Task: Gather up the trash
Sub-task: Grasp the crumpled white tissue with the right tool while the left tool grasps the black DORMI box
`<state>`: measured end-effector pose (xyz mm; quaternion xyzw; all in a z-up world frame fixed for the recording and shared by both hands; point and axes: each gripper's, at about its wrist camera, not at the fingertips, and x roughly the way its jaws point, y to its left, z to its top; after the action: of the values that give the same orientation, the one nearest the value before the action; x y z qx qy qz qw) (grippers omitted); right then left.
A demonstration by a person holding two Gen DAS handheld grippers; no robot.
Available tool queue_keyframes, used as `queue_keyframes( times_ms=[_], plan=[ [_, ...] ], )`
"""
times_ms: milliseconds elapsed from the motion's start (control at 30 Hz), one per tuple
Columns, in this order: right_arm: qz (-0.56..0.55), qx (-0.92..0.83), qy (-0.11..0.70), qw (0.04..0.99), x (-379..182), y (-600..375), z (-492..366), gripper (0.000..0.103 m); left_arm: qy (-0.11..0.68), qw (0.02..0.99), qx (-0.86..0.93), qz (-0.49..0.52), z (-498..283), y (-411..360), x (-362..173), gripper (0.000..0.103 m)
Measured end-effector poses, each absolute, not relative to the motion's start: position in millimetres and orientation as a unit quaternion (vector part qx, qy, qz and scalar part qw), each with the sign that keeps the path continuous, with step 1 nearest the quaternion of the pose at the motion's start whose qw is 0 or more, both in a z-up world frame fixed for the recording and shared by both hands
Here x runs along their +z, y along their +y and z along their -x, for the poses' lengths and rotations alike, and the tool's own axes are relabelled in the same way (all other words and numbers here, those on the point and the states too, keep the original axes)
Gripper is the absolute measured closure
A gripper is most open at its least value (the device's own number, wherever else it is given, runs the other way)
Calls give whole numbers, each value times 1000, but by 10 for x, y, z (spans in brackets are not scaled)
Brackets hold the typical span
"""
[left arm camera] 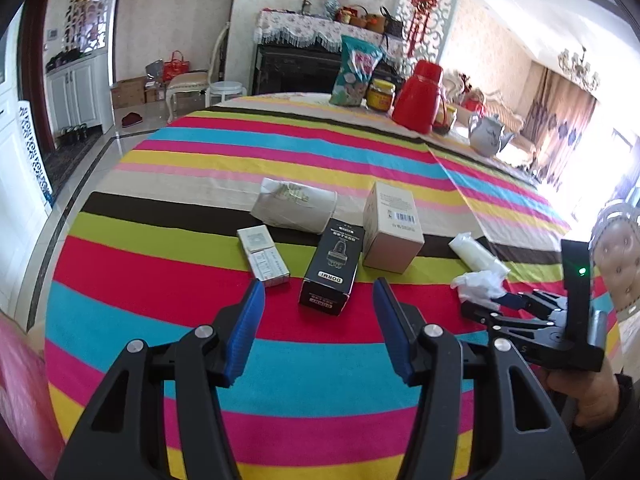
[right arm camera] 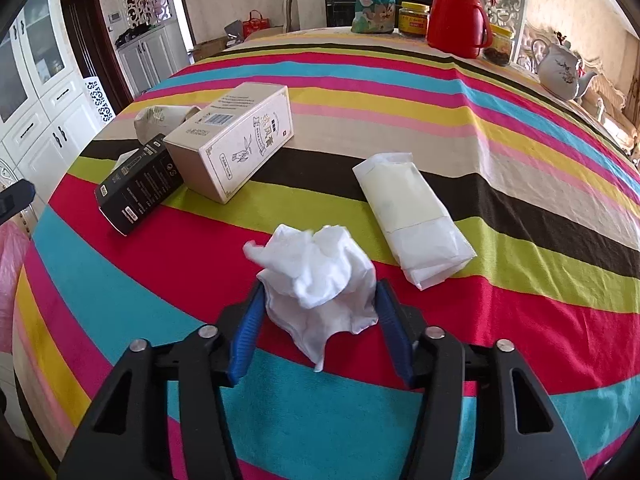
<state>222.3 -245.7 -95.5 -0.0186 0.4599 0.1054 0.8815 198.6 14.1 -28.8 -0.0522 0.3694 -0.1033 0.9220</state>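
The tissue (right arm camera: 320, 280) sits between my right claw (right arm camera: 320, 304) pads, jaws closing on it; my left claw (left arm camera: 318, 312) hangs wide, farther off

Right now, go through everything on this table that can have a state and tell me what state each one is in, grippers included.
Left gripper: open, empty, above the cloth.
Right gripper: jaws around the crumpled tissue, grip not confirmed.
Black box: lying flat, closed.
Beige box: lying on its side, closed.
White packet: lying flat, untouched.
Small white box: lying flat.
Red thermos: upright, lid on.
Teapot: upright, lid on.
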Motion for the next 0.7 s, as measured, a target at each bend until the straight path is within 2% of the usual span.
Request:
queue_keyframes(
  times_ms=[167,267,533,600,700],
  plan=[
    [19,110,458,882,-933,-2460,-2229,72,387,915,-110,22,-2213,-32,-434,49],
    [20,115,456,882,-929,-2443,-2221,77,397,911,-109,5,-2332,-105,-513,49],
    [18,121,442,889,-834,-2431,-2180,81,422,900,-106,-28,-2573,-200,-725,49],
    [17,122,438,891,-799,-2435,-2170,81,428,896,-110,-37,-2593,-219,-760,61],
    [16,125,432,893,-751,-2433,-2151,81,427,897,-111,-37,-2571,-217,-749,62]
  ],
)
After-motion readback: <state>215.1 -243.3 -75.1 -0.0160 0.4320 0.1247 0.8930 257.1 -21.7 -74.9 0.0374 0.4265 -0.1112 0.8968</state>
